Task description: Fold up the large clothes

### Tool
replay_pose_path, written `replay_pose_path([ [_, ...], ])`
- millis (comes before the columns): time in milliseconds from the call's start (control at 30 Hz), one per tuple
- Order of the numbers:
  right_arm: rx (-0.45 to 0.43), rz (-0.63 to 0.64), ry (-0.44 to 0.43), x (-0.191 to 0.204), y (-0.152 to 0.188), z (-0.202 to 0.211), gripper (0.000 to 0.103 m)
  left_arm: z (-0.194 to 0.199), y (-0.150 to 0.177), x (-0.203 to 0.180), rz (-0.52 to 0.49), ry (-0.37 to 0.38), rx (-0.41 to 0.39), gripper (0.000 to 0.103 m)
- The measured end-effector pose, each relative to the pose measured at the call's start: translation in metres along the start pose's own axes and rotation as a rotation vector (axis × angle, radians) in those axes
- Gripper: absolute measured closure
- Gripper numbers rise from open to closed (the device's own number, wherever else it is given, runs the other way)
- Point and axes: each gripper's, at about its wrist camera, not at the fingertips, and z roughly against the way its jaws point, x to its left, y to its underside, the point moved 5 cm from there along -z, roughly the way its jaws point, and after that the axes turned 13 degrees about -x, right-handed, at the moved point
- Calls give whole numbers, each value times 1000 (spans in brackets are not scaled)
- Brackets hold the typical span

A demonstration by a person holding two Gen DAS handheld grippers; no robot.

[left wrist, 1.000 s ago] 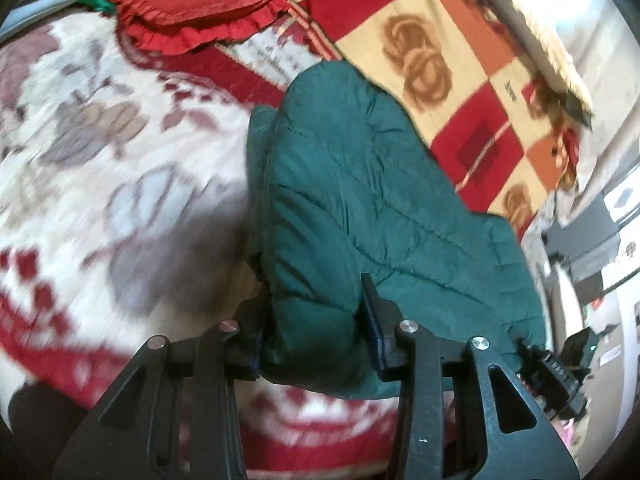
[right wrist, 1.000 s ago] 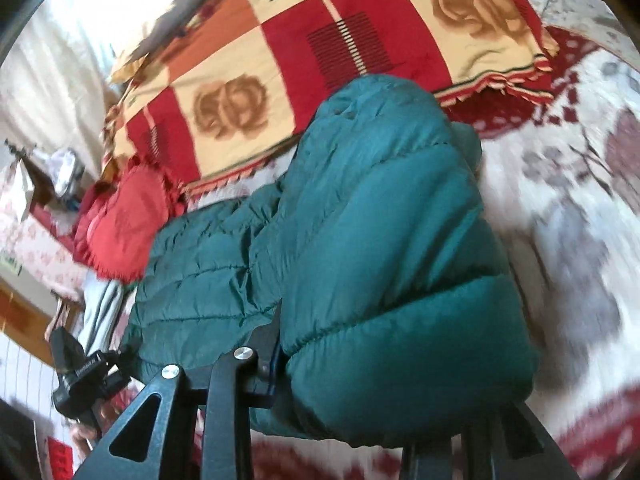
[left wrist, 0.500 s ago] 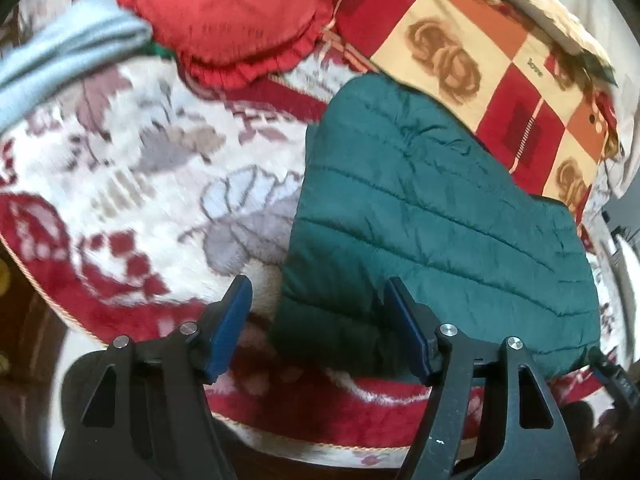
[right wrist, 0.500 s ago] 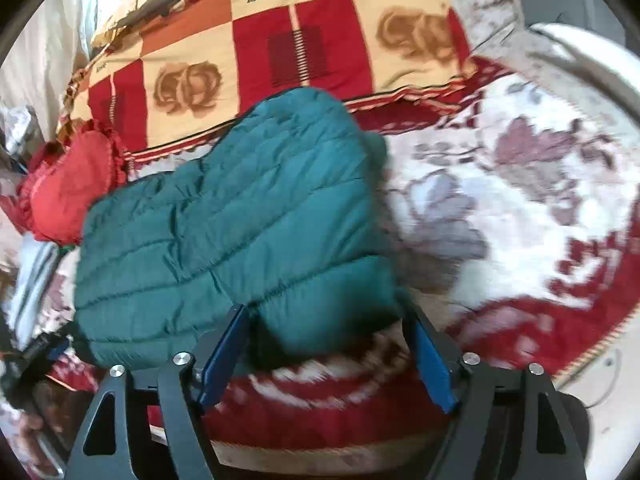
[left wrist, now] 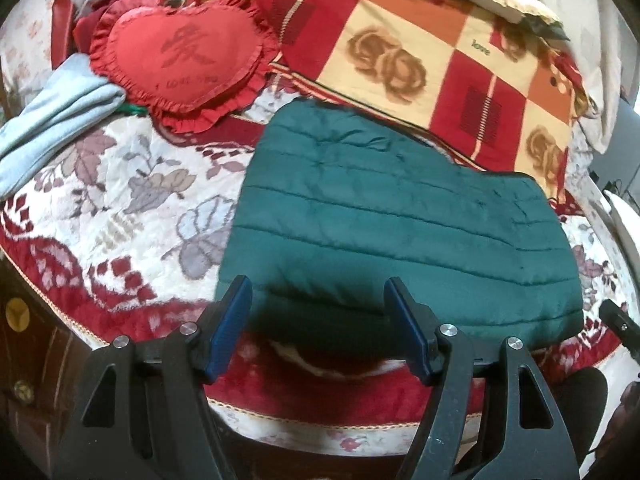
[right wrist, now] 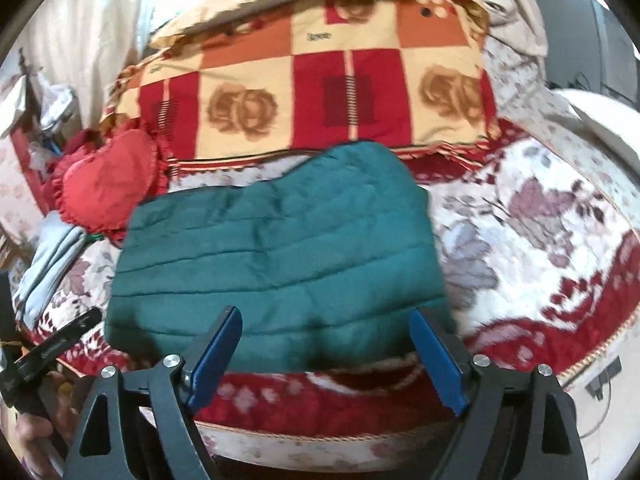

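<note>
A dark green quilted jacket [left wrist: 400, 216] lies folded into a flat rectangle on the flowered red and white bedspread [left wrist: 132, 184]. My left gripper [left wrist: 318, 292] hovers open above the jacket's near left edge, its blue pads apart and touching nothing. In the right wrist view the same jacket [right wrist: 276, 248] lies flat. My right gripper [right wrist: 328, 322] is over the jacket's near right edge, its jaws still opening, with no cloth pinched between them. Part of the other gripper's black frame [right wrist: 48, 352] shows at the lower left there.
A red heart-shaped cushion [left wrist: 180, 56] and a folded pale blue garment [left wrist: 52, 112] lie left of the jacket. A red and cream checked blanket [left wrist: 420, 52] lies behind it. The bed's front edge [left wrist: 320, 424] runs just below the grippers.
Both grippers let go of the jacket's near edge, opened, and drew back and up. The lifted, bulging jacket now lies flat on the bed.
</note>
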Motion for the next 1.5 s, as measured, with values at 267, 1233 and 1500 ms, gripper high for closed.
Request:
replay_pose_path([
  [267,-40,91,-68,59,-2,0,15,18,-12,-26,-48,9,-65,34],
  [1233,7,130,-57,76,26,-11,9,14,11,-36,-82,-11,-46,34],
  [1500,14,123,-52,78,28,-13,9,12,14,-32,-82,-17,-48,34],
])
